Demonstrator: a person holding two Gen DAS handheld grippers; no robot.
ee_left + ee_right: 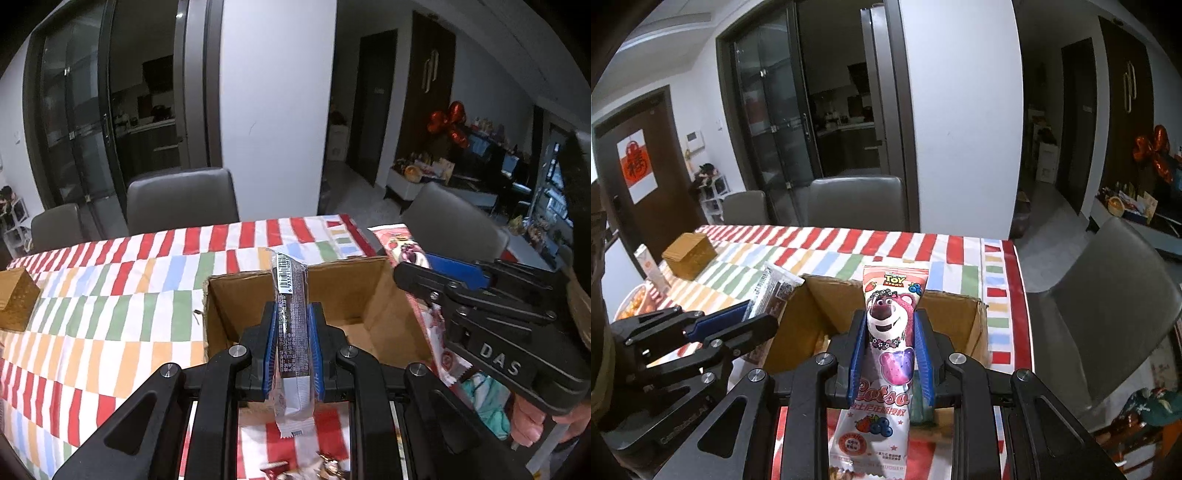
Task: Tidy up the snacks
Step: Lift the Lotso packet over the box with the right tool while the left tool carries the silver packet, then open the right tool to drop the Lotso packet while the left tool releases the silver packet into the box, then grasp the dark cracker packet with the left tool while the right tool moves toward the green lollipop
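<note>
Here a dark brown snack bar (291, 317) stands clamped in the left claw (292, 343), and a pink bear-printed snack packet (888, 339) in the right claw (890, 354), both above the open cardboard box (354, 291) on the striped-cloth bench (110, 295).

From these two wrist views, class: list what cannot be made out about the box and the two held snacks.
- Cardboard box floor: left wrist view, hidden by the left hand-held gripper and dark snack bar.
- Box contents: right wrist view, blocked by the right hand-held gripper and pink bear snack packet.
- Small print on both wrappers: too small.
- Bar's lower end: cut off behind the gripper body.
</note>
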